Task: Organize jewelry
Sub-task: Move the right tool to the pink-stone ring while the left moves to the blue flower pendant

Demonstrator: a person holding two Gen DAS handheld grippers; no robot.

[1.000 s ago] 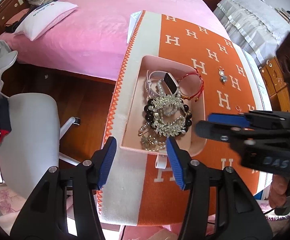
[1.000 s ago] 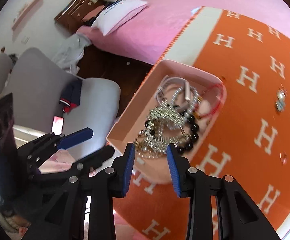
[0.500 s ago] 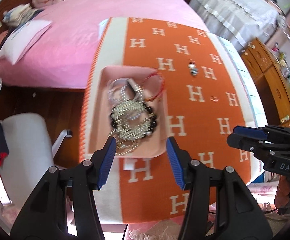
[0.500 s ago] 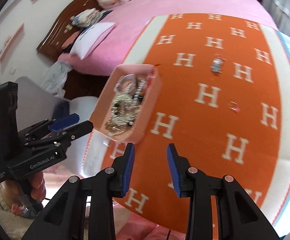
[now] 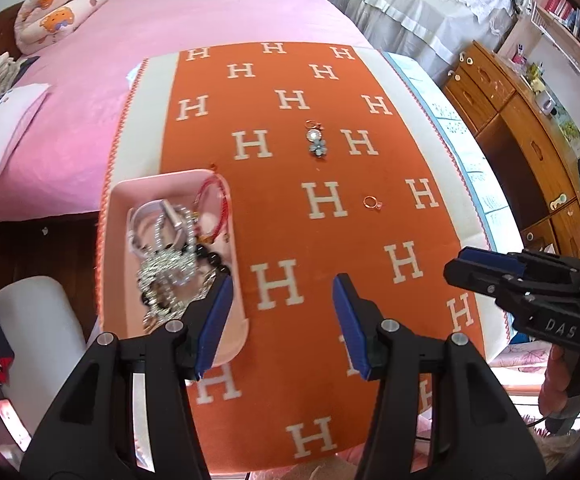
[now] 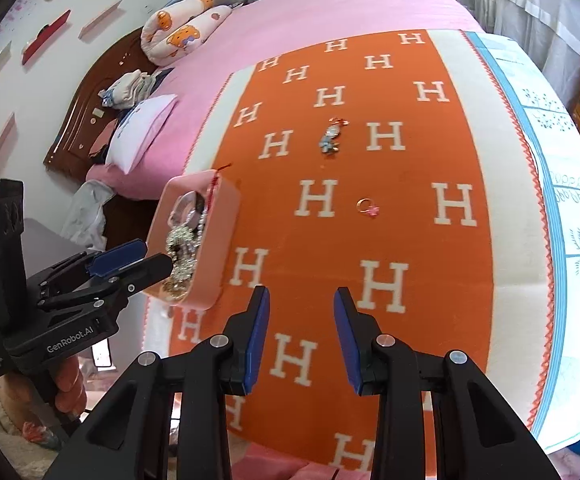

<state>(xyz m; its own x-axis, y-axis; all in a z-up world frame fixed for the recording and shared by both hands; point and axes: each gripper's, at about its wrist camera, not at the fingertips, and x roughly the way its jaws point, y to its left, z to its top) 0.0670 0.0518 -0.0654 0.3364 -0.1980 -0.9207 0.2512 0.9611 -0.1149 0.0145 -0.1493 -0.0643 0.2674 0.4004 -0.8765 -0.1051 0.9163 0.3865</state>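
pink tray (image 5: 170,320) near-left on surface (image 5: 282,220), already heaped with jewelry | ring (image 5: 371,202) and pendant (image 5: 316,142) loose farther out, awaiting collection | left hand-held gripper (image 5: 282,320) and right hand-held gripper (image 6: 300,334) both parted, empty

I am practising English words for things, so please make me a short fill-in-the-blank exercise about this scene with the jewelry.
1. The bracelets and necklaces lie piled in a ____ tray.
2. The cloth under the tray is orange with white letters ____.
3. The small ring lies on the cloth, ____ the tray.
4. Between the fingers of the left gripper there is ____.

Missing words: pink; H; outside; nothing
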